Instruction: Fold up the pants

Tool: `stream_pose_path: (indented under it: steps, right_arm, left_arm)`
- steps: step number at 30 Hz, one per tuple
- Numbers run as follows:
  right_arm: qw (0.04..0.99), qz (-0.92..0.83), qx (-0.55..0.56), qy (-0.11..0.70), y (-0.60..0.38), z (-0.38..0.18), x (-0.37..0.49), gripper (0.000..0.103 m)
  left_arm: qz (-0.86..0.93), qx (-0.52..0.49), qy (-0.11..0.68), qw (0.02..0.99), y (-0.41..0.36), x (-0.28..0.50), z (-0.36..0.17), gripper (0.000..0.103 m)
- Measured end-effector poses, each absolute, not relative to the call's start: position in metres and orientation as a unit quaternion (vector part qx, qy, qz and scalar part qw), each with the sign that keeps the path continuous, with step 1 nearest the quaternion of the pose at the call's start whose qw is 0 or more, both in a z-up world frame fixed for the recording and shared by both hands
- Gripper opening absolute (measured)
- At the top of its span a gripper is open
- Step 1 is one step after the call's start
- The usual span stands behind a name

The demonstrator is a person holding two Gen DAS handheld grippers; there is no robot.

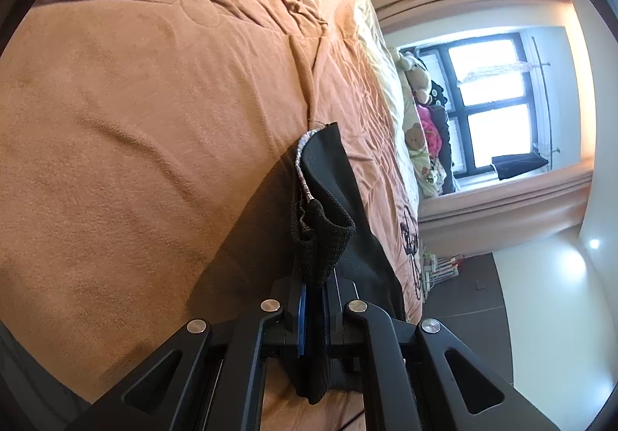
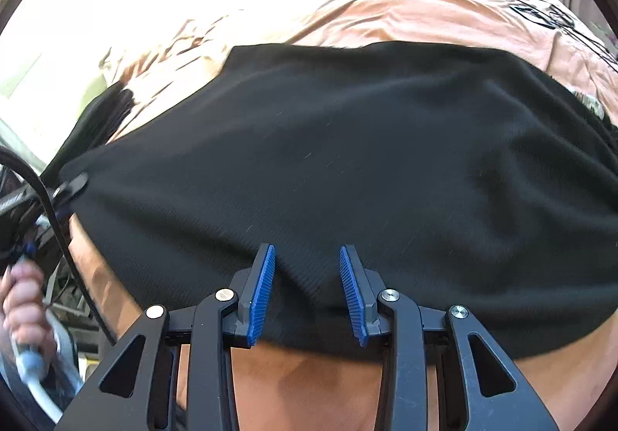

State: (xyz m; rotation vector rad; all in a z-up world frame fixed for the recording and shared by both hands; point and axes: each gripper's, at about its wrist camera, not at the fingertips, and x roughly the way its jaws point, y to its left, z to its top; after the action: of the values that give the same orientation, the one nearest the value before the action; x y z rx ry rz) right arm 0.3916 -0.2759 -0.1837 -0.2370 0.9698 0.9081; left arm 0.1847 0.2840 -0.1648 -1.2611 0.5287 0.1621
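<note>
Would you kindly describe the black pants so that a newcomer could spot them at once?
Find the large bed with its rumpled orange-brown bedspread. Spread across it lie the black knit pants, the only big dark cloth on the bedspread, with one ribbed edge pinched in the left gripper.

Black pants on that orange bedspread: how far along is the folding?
Early. The black knit pants lie spread across the orange bedspread, with no finished fold visible. In hand: the left gripper is shut on the ribbed edge, and the right gripper straddles the near edge, not yet pinching. Left: lifting and folding over.
</note>
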Motion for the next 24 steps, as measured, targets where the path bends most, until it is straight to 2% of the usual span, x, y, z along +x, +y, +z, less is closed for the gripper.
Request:
stream_pose_path:
  steps: [7, 20, 24]
  right_arm:
    - [0.795, 0.368, -0.116, 0.468, -0.248, -0.196, 0.429, 0.031]
    - [0.811, 0.330, -0.082, 0.475, -0.221, -0.198, 0.495, 0.019]
    - [0.812, 0.325, -0.078, 0.478, -0.209, -0.197, 0.514, 0.019]
  left_arm:
    - [0.093, -0.606, 0.254, 0.748, 0.288, 0.177, -0.184, 0.006]
    - [0.111, -0.620, 0.267, 0.729, 0.289, 0.173, -0.203, 0.006]
    - [0.114, -0.625, 0.269, 0.724, 0.288, 0.171, -0.207, 0.006]
